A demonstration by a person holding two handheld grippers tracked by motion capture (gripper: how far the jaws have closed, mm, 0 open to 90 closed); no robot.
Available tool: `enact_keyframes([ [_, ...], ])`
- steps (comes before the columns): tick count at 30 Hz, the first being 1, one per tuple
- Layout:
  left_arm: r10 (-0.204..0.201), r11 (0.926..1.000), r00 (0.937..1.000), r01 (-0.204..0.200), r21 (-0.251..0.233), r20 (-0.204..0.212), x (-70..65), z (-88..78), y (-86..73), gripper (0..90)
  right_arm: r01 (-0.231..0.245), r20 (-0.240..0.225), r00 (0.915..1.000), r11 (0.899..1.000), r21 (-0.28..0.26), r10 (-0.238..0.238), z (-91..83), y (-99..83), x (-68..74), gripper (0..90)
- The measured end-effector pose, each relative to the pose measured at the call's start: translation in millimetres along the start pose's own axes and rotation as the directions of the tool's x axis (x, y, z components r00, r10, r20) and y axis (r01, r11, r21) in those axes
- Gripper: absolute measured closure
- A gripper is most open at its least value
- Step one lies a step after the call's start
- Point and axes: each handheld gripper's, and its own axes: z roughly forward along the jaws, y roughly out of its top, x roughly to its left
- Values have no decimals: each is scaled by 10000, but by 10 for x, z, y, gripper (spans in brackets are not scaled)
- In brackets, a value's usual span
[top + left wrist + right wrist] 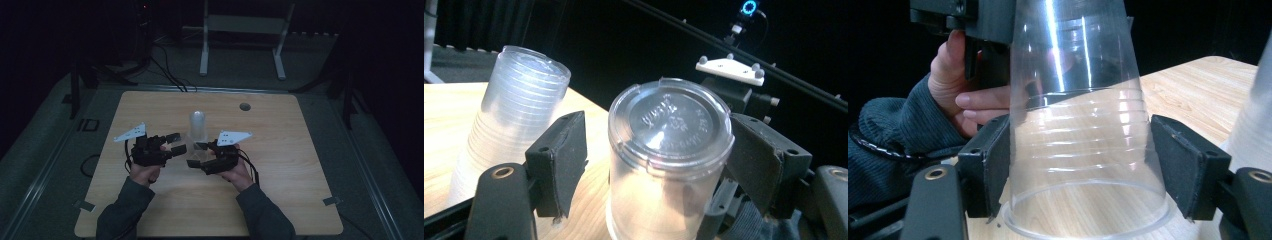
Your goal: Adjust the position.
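A single clear plastic cup [669,150] stands upside down on the wooden table [280,150], base up. My right gripper [1088,170] is shut on it, one black pad against each side near the rim. My left gripper [656,165] is open around the same cup, with a gap between its left pad [561,160] and the cup wall. In the high view the two grippers, left [176,143] and right [196,154], face each other at the table's middle. A tall stack of clear cups [198,124] stands upside down just behind them.
The cup stack [519,115] is close to the left gripper's left jaw and shows at the right edge of the right gripper view [1255,120]. A round hole [244,106] lies in the table's far part. A white frame [245,30] stands beyond the table.
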Motion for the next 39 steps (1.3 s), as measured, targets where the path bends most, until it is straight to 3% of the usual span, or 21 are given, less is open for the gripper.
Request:
enact_keyframes([
  [7,445,9983,9990,-441,389,-91,-15,10,-2,262,101,157,9998,9996,267,-105,-46,18,-27,281],
  [21,909,9939,9951,-882,669,-389,-25,-69,38,291,522,448,9974,9944,919,-565,-133,81,-59,281],
  [34,1626,9790,9855,-1549,1327,-493,-58,-96,55,307,918,740,9916,9802,1756,-1061,-210,138,-82,281],
  [39,1733,9757,9836,-1646,1445,-497,-49,-109,53,307,1035,765,9897,9737,2031,-1211,-222,155,-88,281],
])
